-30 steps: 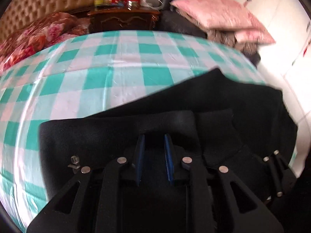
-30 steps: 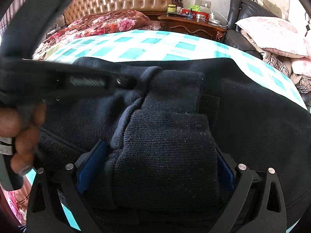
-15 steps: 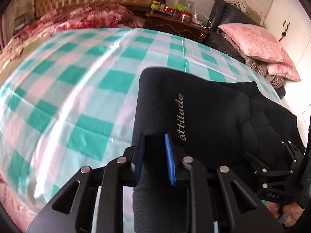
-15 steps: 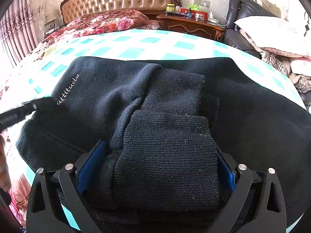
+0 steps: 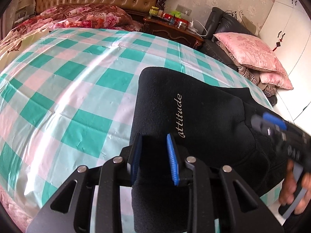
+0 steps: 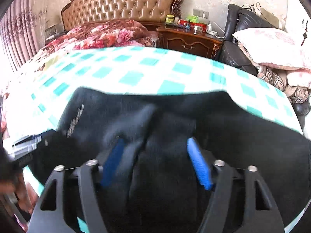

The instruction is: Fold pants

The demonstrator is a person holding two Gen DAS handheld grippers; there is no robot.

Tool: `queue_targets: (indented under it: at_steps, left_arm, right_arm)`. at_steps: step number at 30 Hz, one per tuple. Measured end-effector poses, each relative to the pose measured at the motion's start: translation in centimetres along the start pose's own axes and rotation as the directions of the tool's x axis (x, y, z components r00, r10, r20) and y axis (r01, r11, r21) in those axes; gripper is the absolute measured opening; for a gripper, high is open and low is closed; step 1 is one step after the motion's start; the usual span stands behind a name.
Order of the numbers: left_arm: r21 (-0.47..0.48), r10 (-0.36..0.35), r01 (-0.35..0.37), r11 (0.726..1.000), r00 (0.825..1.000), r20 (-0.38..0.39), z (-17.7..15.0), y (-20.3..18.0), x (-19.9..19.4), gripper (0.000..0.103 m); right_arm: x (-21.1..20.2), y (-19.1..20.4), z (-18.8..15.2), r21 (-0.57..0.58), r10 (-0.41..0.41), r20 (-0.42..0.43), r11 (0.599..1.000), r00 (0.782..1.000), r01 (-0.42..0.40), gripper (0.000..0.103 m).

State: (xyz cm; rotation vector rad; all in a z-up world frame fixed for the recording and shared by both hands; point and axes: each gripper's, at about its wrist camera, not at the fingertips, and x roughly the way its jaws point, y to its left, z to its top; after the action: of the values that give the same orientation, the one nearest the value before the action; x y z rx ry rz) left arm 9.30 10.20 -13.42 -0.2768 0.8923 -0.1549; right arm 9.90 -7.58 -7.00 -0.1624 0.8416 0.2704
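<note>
Lying on: the black fleece pants (image 5: 194, 104) with a pale stitched "attitude" word (image 5: 180, 115) rest folded on a shiny teal, pink and white checked cloth (image 5: 77, 89) spread over the bed.
Left gripper (image 5: 154, 158): its 2 blue pads (image 5: 172, 159) stand narrowly apart with a fold of the pants' near edge between them; the jaws are opening, and whether the pads press the cloth I cannot tell.
Right gripper (image 6: 155, 161): blurred, above the bunched middle of the pants (image 6: 233, 136); the jaws are closing at about half width with dark cloth between them, and a grip cannot be told.
Right hand (image 5: 297, 190): wrapped around that gripper's handle at the right edge of the left wrist view.
Behind: tufted tan leather headboard (image 6: 124, 5), dark carved wooden nightstand (image 6: 190, 40), pink floral pillow (image 5: 250, 54).
</note>
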Motion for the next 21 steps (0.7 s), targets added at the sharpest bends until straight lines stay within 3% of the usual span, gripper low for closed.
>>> queue_targets:
  at_steps: [1, 3, 4, 10, 13, 16, 18, 20, 21]
  left_arm:
    - [-0.005, -0.008, 0.008, 1.0, 1.0, 0.001, 0.0, 0.1, 0.0, 0.029]
    - [-0.033, -0.035, 0.035, 0.999, 0.999, 0.013, -0.1, 0.6, -0.3, 0.041]
    - [-0.054, -0.034, 0.035, 0.998, 0.999, 0.018, -0.3, 0.9, -0.7, 0.055]
    - [-0.078, -0.106, 0.11, 0.991, 0.993, 0.054, -2.9, 2.3, -3.6, 0.056]
    - [-0.085, -0.169, 0.172, 0.981, 0.985, 0.038, -3.9, 2.8, -4.2, 0.049]
    - [-0.068, -0.157, 0.162, 0.984, 0.985, 0.069, -4.4, 2.7, -4.9, 0.049]
    - [0.055, -0.093, 0.085, 0.995, 0.983, 0.157, -4.5, 0.9, -6.8, 0.049]
    - [0.246, -0.092, 0.037, 0.969, 0.972, 0.216, -5.1, -2.6, -8.2, 0.049]
    - [0.293, -0.105, 0.036, 0.955, 0.969, 0.222, -5.4, -3.8, -8.3, 0.049]
  right_arm:
    - [0.6, 0.0, 0.6, -0.006, 0.007, -0.009, 1.0, 1.0, -0.007, 0.054]
    - [2.7, 0.0, 1.0, -0.015, 0.016, -0.071, 1.0, 0.997, -0.017, 0.032]
    - [3.4, 0.0, 0.8, -0.019, 0.009, -0.092, 1.0, 0.996, -0.011, 0.031]
    - [3.8, -0.2, 0.4, -0.071, -0.038, -0.092, 0.997, 0.995, 0.032, 0.031]
    - [3.5, -1.4, 0.4, 0.008, 0.026, -0.112, 1.0, 0.993, -0.026, 0.031]
    - [1.7, -3.4, 0.4, 0.115, 0.085, -0.109, 0.991, 0.99, -0.072, 0.031]
    - [0.7, -5.1, -0.5, 0.175, 0.124, -0.126, 0.979, 0.984, -0.101, 0.032]
    - [0.3, -7.1, -1.5, 0.273, 0.201, -0.151, 0.95, 0.968, -0.155, 0.032]
    - [0.1, -7.9, -2.1, 0.317, 0.248, -0.16, 0.93, 0.955, -0.188, 0.034]
